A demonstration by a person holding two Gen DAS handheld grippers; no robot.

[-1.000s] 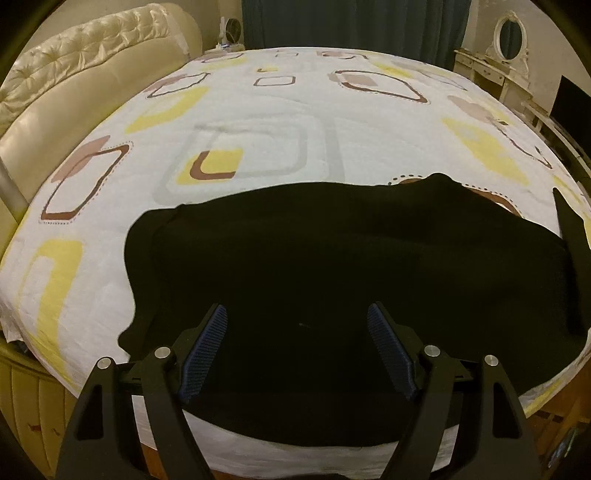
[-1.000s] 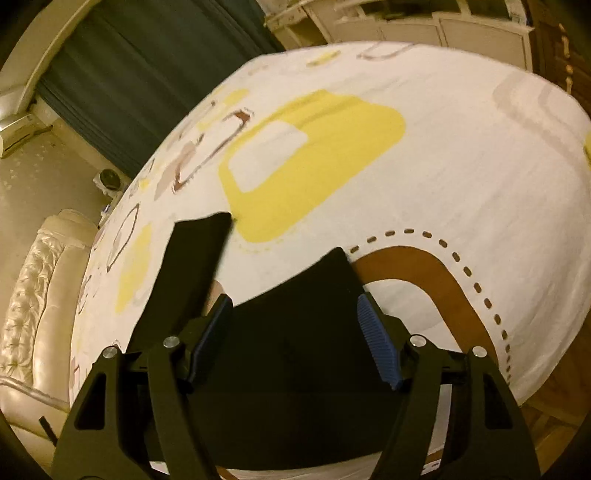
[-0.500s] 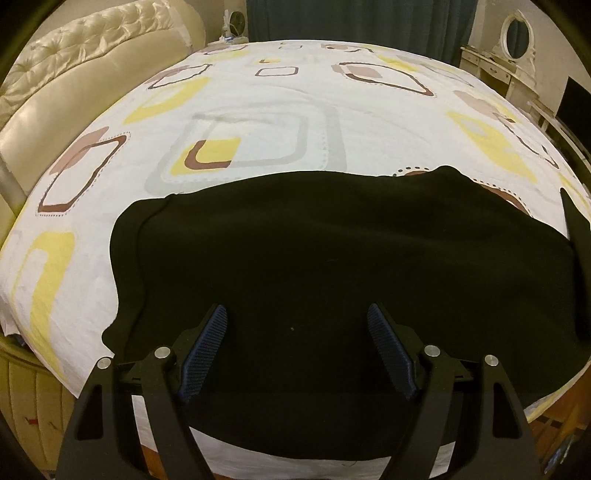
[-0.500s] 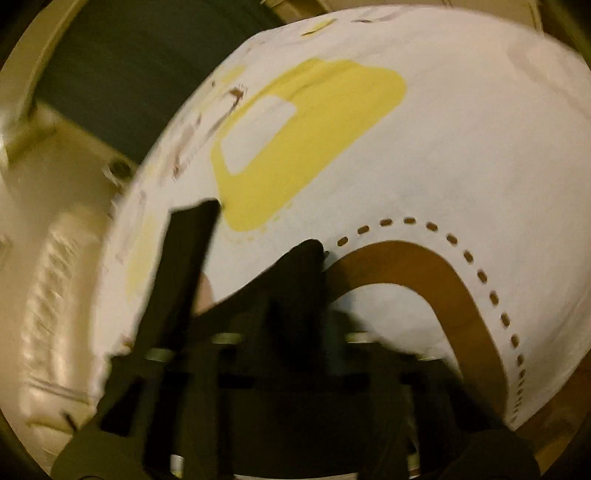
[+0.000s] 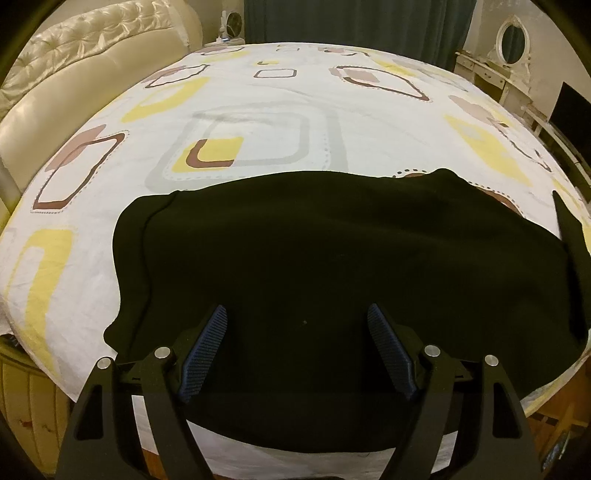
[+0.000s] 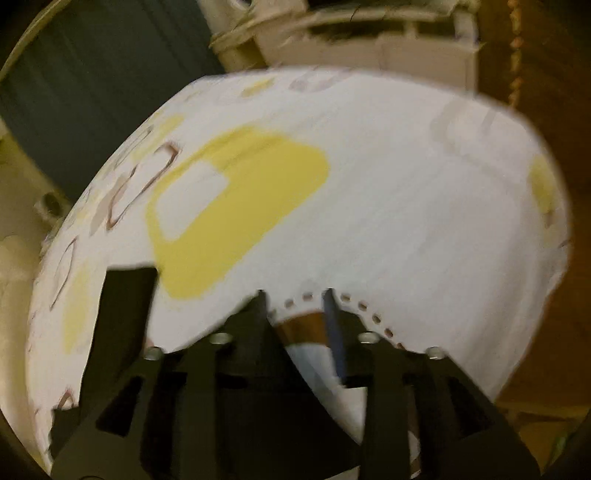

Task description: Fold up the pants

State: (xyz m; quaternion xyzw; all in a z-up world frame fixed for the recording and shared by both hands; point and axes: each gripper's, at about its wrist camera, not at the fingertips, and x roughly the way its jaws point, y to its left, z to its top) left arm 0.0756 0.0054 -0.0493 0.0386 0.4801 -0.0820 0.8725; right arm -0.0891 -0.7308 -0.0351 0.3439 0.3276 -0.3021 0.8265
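Observation:
Black pants (image 5: 332, 258) lie spread across the near side of the bed, their left edge folded into a seam. My left gripper (image 5: 297, 314) hovers over their middle, open, with nothing between its blue pads (image 5: 207, 343). One finger of the right gripper (image 5: 569, 236) pokes in at the pants' right end. The right wrist view is blurred. There my right gripper (image 6: 294, 295) has its jaws narrowly apart and opening. The gap shows the sheet's brown arc; black cloth (image 6: 291, 398) lies low by the left finger, not pinched.
The round bed (image 5: 258, 110) has a white sheet with yellow and brown shapes. A cream tufted headboard (image 5: 74, 74) curves along the left. A dark curtain (image 5: 351, 18) hangs behind, with a white dressing table and oval mirror (image 5: 509, 40) and a dark screen (image 5: 565, 110) at right.
My right gripper closed over the pants' corner, then parted again as its view lifted and tipped up; the cloth no longer fills the gap. The left gripper stayed still and open.

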